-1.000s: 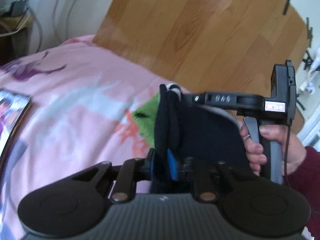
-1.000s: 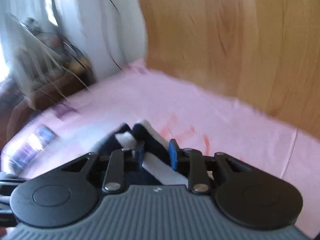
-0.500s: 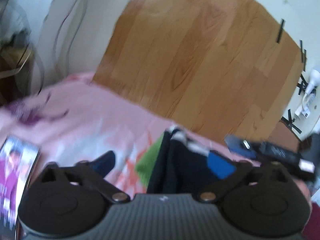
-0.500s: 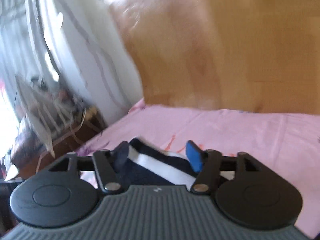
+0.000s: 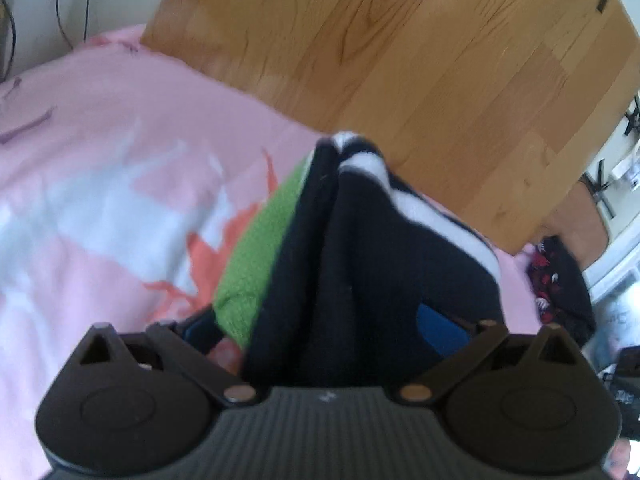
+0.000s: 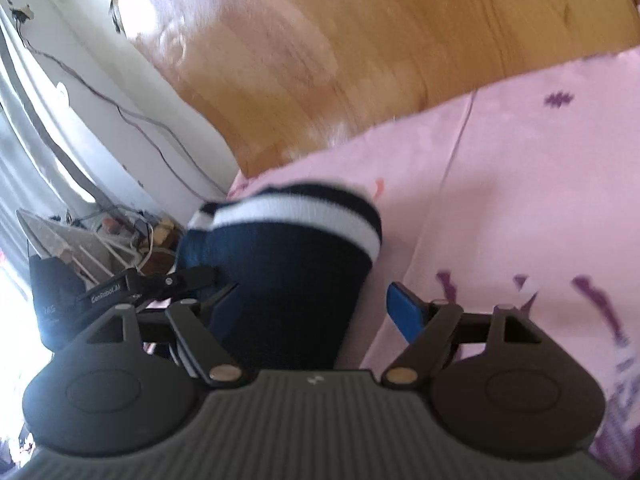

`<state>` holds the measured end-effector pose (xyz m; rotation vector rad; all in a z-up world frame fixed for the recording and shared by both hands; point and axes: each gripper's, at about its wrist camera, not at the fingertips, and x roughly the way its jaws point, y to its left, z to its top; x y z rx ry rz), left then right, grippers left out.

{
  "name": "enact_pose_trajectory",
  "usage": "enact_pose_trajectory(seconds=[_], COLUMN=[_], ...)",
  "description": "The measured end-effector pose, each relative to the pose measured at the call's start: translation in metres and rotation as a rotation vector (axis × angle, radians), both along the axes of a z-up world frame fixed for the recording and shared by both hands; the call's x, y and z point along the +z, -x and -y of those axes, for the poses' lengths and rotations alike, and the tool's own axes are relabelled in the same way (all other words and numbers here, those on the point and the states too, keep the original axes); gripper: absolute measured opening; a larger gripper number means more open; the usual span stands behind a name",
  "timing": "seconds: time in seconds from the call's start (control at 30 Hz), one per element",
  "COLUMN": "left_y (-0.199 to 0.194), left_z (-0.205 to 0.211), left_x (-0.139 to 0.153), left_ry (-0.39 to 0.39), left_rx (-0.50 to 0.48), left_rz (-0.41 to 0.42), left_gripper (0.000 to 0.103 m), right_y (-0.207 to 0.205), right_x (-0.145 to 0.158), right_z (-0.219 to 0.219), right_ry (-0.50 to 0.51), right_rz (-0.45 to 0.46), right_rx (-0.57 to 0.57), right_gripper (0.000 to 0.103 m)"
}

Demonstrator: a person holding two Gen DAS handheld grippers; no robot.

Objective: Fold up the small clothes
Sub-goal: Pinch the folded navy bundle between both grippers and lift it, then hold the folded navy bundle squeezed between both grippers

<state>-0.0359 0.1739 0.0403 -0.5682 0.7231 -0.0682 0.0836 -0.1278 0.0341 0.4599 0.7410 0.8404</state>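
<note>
Left wrist view — left hand-held gripper (image 5: 322, 326) now wide, right hand-held gripper (image 6: 310, 300) opening, both apparently off the navy sock (image 5: 360, 260).

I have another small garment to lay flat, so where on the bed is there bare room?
Free: the pink bedspread left of the green cloth, and the stretch right of the navy striped garment in the right wrist view. Crowded: around both cloths, and by the dark patterned item at the bed's far right.
</note>
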Motion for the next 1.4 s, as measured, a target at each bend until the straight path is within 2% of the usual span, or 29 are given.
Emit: enact_pose_trajectory(seconds=[0.17, 0.3, 0.73, 1.4], left_y=[0.007, 0.01, 0.011, 0.011], left_z=[0.017, 0.02, 0.017, 0.017], left_x=[-0.002, -0.004, -0.003, -0.004], left_ry=[-0.068, -0.088, -0.068, -0.068], left_rx=[-0.027, -0.025, -0.027, -0.027], left_rz=[0.035, 0.068, 0.081, 0.081], left_gripper=[0.102, 0.103, 0.103, 0.103], right_y=[-0.002, 0.002, 0.001, 0.003], right_x=[-0.008, -0.013, -0.015, -0.014], right_z=[-0.011, -0.007, -0.005, -0.008], right_ry=[-0.015, -0.044, -0.093, -0.083], right_rz=[-0.013, 0.014, 0.02, 0.028], right_rx=[0.039, 0.038, 0.042, 0.046], right_gripper=[0.082, 0.082, 0.085, 0.087])
